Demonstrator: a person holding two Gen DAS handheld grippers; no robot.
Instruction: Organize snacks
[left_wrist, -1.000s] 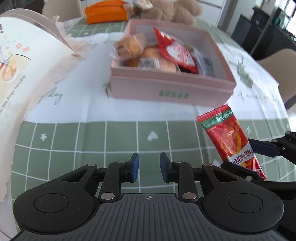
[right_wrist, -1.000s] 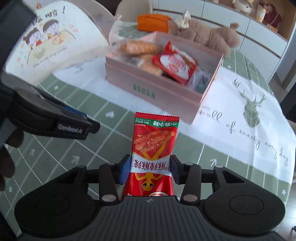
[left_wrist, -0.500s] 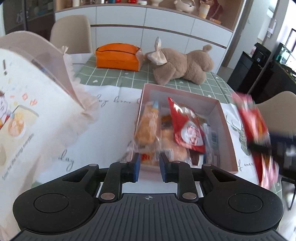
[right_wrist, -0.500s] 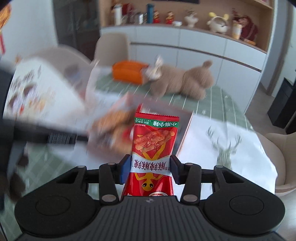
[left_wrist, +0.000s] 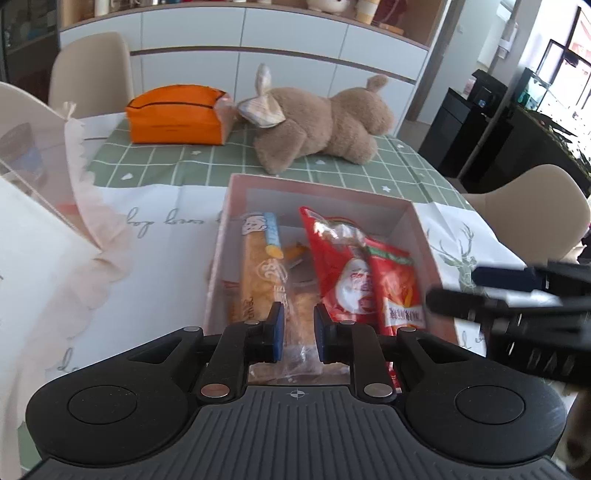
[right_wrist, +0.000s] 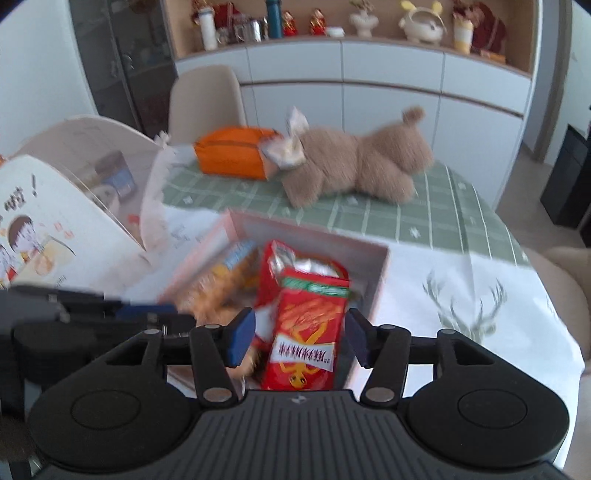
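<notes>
Glossy red foil packet (right_wrist: 306, 332) drops from released right claw (right_wrist: 299, 336) into pink cardboard box (left_wrist: 321, 192); left claw (left_wrist: 298, 332) clenched, empty.

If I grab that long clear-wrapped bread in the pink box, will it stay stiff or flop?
The wrapped bread would probably sag at its free end, since it is long and soft-looking. Its glossy clear film may slip. It looks light and easy to squash, so grip it gently near the middle.

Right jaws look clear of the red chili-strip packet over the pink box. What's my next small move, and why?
Probably lift the right gripper straight up and away. Its jaws have just been opening, and both pads stand clear of the red packet, which sits tilted over the other snacks in the pink box. The left gripper, shut and empty, hangs close alongside, so avoid swinging sideways.
</notes>
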